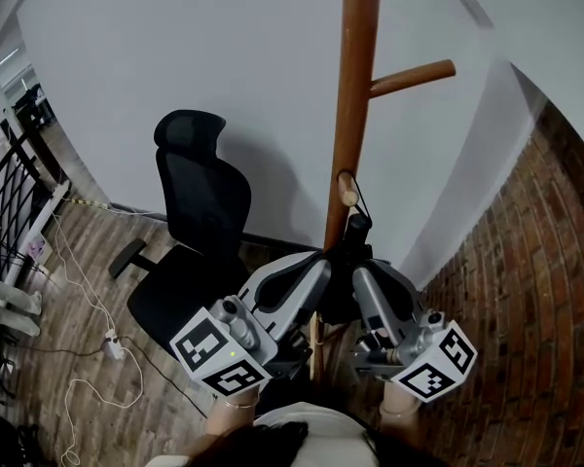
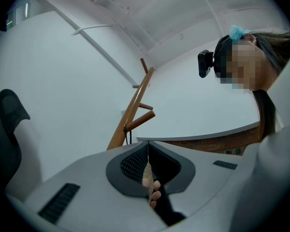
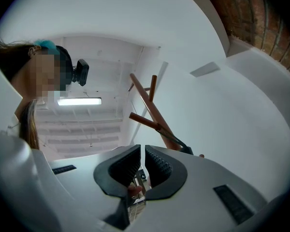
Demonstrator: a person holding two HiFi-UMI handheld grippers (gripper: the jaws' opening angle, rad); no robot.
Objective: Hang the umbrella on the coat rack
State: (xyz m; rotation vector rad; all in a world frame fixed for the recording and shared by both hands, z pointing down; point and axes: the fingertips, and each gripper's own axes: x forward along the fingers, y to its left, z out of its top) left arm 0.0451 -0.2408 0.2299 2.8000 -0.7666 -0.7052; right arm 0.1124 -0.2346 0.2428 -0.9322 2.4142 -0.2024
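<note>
The wooden coat rack [image 1: 351, 95] stands in front of me against the white wall. A black folded umbrella [image 1: 356, 233] hangs by its thin strap from the rack's low peg [image 1: 346, 189]. Its body drops between my two grippers. My left gripper [image 1: 319, 263] is just left of the umbrella and my right gripper [image 1: 364, 272] is just right of it. Both point up and are shut with nothing between the pads. The left gripper [image 2: 147, 144] looks up at the peg [image 2: 140, 121] and strap [image 2: 127, 136]. Past the right gripper [image 3: 142, 151], the umbrella's top [image 3: 186, 150] shows under the peg [image 3: 145, 122].
A black office chair [image 1: 200, 212] stands left of the rack. White cables and a power strip [image 1: 113, 344] lie on the wood floor at the left, near a black railing [image 1: 15, 188]. A brick wall [image 1: 535, 300] closes the right side.
</note>
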